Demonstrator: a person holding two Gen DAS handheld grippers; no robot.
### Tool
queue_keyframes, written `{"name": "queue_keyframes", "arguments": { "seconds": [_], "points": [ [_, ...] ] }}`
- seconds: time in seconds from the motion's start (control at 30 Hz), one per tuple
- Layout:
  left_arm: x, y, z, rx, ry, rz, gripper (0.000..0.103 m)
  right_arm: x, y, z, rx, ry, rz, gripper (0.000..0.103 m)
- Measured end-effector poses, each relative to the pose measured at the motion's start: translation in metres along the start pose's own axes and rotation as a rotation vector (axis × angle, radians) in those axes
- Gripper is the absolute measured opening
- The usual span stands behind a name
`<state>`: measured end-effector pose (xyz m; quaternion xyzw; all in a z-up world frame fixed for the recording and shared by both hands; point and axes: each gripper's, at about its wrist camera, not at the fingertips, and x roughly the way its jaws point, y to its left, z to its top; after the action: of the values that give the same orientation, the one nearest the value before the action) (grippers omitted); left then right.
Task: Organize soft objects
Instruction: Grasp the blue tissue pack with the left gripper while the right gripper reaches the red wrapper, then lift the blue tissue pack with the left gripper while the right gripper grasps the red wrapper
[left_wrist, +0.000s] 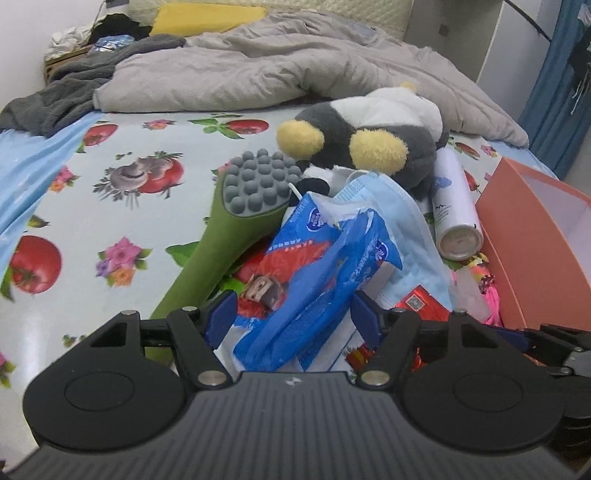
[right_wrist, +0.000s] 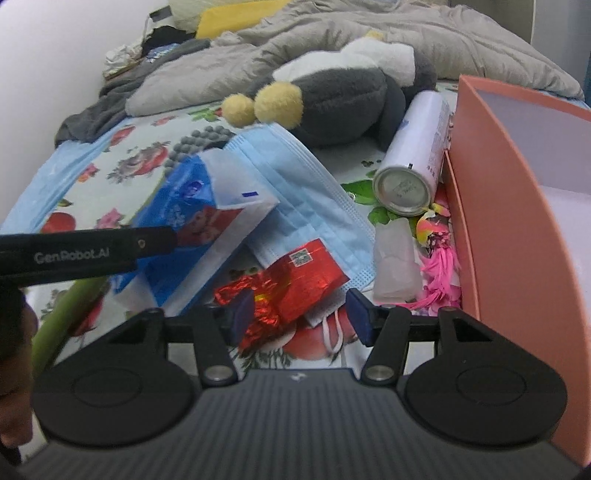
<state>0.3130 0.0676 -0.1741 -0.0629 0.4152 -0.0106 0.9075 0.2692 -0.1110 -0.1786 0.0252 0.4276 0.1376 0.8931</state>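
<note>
A grey, white and yellow plush penguin (left_wrist: 369, 122) (right_wrist: 343, 96) lies on the fruit-print sheet (left_wrist: 110, 221). In front of it is a pile: a blue face mask (left_wrist: 399, 206) (right_wrist: 306, 192), a blue snack wrapper (left_wrist: 314, 266) (right_wrist: 184, 206) and a red foil packet (right_wrist: 295, 280) (left_wrist: 417, 304). My left gripper (left_wrist: 293, 317) is open and low over the pile, with the blue wrapper lying between its pads. My right gripper (right_wrist: 301, 317) is open astride the red foil packet; its left pad touches the foil and its right pad stands clear.
A green massage hammer (left_wrist: 258, 184) with grey knobs lies left of the pile. A white spray can (left_wrist: 454, 206) (right_wrist: 410, 162) lies beside an orange box (left_wrist: 535, 236) (right_wrist: 509, 206) at the right, with pink feathers (right_wrist: 439, 266). A grey duvet (left_wrist: 258, 62) is heaped behind.
</note>
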Motion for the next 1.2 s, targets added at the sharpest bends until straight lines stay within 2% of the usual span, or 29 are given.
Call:
{"name": "queue_keyframes", "arguments": {
  "seconds": [0.07,0.23,0.3,0.33,0.37,0.4,0.57,0.83,1.2],
  "points": [
    [0.007,0.0,0.001,-0.001,0.007,-0.013,0.07,0.01,-0.001,0.001,0.007,0.01,-0.012,0.058],
    [0.021,-0.001,0.001,0.017,0.03,-0.031,0.048,0.029,-0.004,0.002,0.028,0.038,-0.017,0.057],
    [0.021,-0.001,0.002,0.008,0.027,-0.043,0.038,0.032,-0.005,0.003,0.034,0.034,-0.014,0.051],
    [0.02,0.0,0.002,0.001,0.021,-0.052,0.036,0.032,-0.005,0.004,0.033,0.032,-0.013,0.039],
    [0.018,0.0,0.003,-0.003,0.014,-0.059,0.031,0.033,-0.005,0.005,0.031,0.031,-0.017,0.034],
    [0.015,0.0,0.005,-0.004,0.005,-0.06,0.028,0.033,-0.005,0.006,0.026,0.031,-0.022,0.033],
    [-0.009,0.001,0.014,-0.018,-0.056,-0.077,0.026,0.025,-0.003,0.008,0.017,0.01,-0.028,0.017],
    [-0.058,-0.005,0.015,-0.037,-0.117,-0.093,0.025,0.001,-0.001,0.01,0.003,-0.031,-0.009,0.009],
    [-0.115,-0.009,-0.025,-0.083,-0.105,-0.121,0.025,-0.049,0.003,0.004,-0.015,-0.09,0.006,0.006]
  ]
}}
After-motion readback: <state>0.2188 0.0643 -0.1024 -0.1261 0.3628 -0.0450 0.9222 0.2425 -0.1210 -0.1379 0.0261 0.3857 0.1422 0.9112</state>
